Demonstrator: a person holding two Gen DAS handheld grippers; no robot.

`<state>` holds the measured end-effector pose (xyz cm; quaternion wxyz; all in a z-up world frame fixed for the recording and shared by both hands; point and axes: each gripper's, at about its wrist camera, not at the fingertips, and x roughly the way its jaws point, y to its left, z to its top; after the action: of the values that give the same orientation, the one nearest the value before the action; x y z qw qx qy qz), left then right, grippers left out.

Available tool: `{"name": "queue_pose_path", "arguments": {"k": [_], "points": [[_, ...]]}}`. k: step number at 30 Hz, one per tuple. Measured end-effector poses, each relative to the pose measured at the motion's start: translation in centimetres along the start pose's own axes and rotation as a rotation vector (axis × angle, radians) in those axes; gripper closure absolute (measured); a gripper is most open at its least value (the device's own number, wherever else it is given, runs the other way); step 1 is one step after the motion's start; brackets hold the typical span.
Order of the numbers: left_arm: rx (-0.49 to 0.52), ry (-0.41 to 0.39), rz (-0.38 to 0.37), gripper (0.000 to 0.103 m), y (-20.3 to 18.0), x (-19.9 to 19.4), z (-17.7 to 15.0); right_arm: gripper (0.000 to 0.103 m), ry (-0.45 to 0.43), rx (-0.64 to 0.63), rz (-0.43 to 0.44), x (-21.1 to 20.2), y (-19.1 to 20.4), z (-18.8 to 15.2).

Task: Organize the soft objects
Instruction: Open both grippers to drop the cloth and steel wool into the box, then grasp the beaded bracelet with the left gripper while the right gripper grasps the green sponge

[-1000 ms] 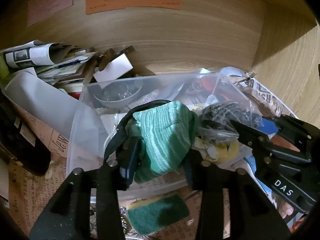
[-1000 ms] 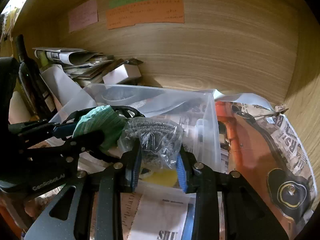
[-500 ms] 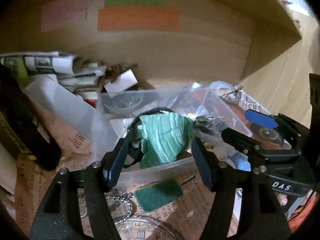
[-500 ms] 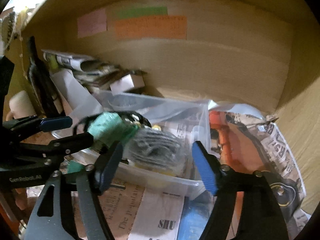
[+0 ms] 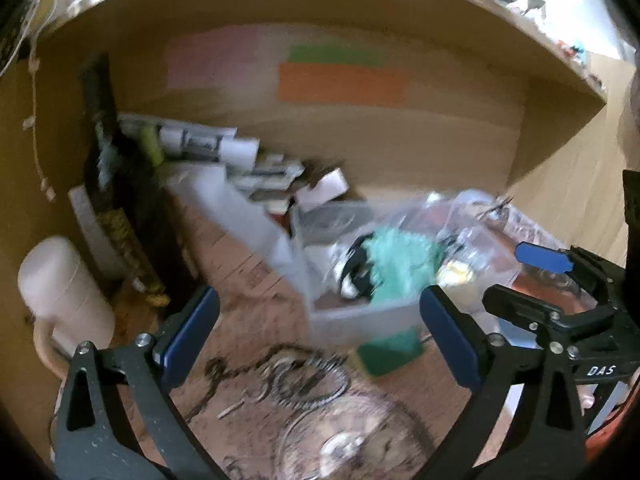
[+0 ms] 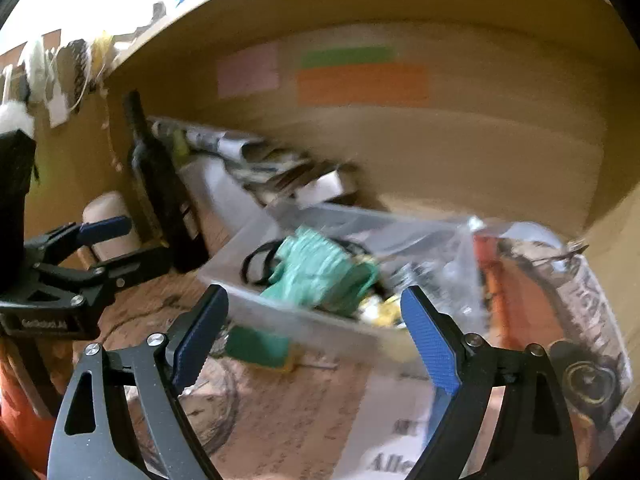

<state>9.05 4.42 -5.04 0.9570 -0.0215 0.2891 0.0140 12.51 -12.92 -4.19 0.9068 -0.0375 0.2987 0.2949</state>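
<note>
A green knitted cloth (image 5: 394,256) lies in a clear plastic bin (image 5: 360,318) in the wooden shelf; it also shows in the right wrist view (image 6: 320,272), in the bin (image 6: 288,312). A clear bag (image 6: 440,276) lies beside the cloth in the bin, blurred. My left gripper (image 5: 320,336) is open and empty, in front of the bin. My right gripper (image 6: 314,338) is open and empty, in front of the bin. Each gripper shows in the other's view, the right one (image 5: 560,300) and the left one (image 6: 88,248).
A green sponge (image 5: 390,354) lies on newspaper in front of the bin. A dark bottle (image 6: 160,188) and a cream mug (image 5: 60,292) stand at the left. Rolled papers and a small box (image 5: 324,188) are piled behind the bin. The shelf's wooden walls enclose the back and right.
Both grippers opened, letting go of the green cloth and the clear bag into the bin, then pulled back from it. The view is now motion-blurred.
</note>
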Motion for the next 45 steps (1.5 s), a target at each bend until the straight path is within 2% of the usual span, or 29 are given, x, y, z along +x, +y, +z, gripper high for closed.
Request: {"name": "queue_pose_path", "arguments": {"k": [7, 12, 15, 18, 19, 20, 21, 23, 25, 27, 28, 30, 31, 35, 42, 45], "points": [[-0.034, 0.148, 0.054, 0.001, 2.8, 3.1, -3.5, 0.016, 0.118, -0.017, 0.045, 3.3, 2.2, -1.9], [-0.048, 0.213, 0.079, 0.003, 3.7, 4.9, -5.6, 0.016, 0.196, -0.013, 0.067, 5.7, 2.9, -2.8], [-0.048, 0.247, 0.081, 0.021, 4.0, 5.8, -6.3, 0.016, 0.226, -0.008, 0.069, 6.8, 3.1, -3.2], [-0.056, 0.280, 0.067, 0.032, 4.2, 6.8, -6.8, 0.018, 0.252, -0.004, 0.066, 7.8, 3.3, -3.5], [-0.059, 0.291, 0.060, 0.039, 4.3, 7.0, -6.9, 0.019, 0.260, -0.003, 0.065, 8.1, 3.3, -3.6], [-0.059, 0.301, 0.055, 0.042, 4.2, 7.3, -7.1, 0.023, 0.264, -0.004, 0.061, 8.3, 3.4, -3.7], [-0.056, 0.304, 0.052, 0.046, 4.2, 7.4, -7.1, 0.027, 0.269, -0.007, 0.059, 8.5, 3.4, -3.7], [-0.051, 0.303, 0.042, 0.051, 4.1, 7.5, -7.3, 0.043, 0.282, -0.008, 0.062, 8.8, 3.4, -3.8], [-0.039, 0.304, 0.036, 0.064, 3.9, 7.5, -7.4, 0.045, 0.279, -0.006, 0.063, 8.9, 3.5, -3.8], [-0.023, 0.301, 0.041, 0.069, 3.6, 7.6, -7.5, 0.051, 0.265, -0.008, 0.060, 8.6, 3.4, -3.8], [-0.017, 0.299, 0.031, 0.075, 3.4, 7.5, -7.6, 0.067, 0.264, -0.008, 0.057, 8.5, 3.4, -3.7], [-0.013, 0.299, 0.010, 0.087, 3.4, 7.4, -7.7, 0.069, 0.263, 0.003, 0.063, 8.2, 3.0, -3.6], [-0.011, 0.302, -0.001, 0.094, 3.3, 7.4, -7.7, 0.074, 0.258, 0.009, 0.063, 8.0, 2.9, -3.6], [-0.006, 0.295, -0.021, 0.097, 2.9, 7.1, -8.0, 0.081, 0.231, 0.018, 0.064, 6.7, 2.5, -3.4], [-0.019, 0.210, -0.019, 0.097, 2.5, 4.0, -7.6, 0.081, 0.203, -0.016, 0.048, 5.5, 3.0, -3.1], [-0.031, 0.177, -0.019, 0.097, 2.7, 2.7, -7.2, 0.078, 0.219, -0.027, 0.056, 5.7, 3.4, -3.1]]}}
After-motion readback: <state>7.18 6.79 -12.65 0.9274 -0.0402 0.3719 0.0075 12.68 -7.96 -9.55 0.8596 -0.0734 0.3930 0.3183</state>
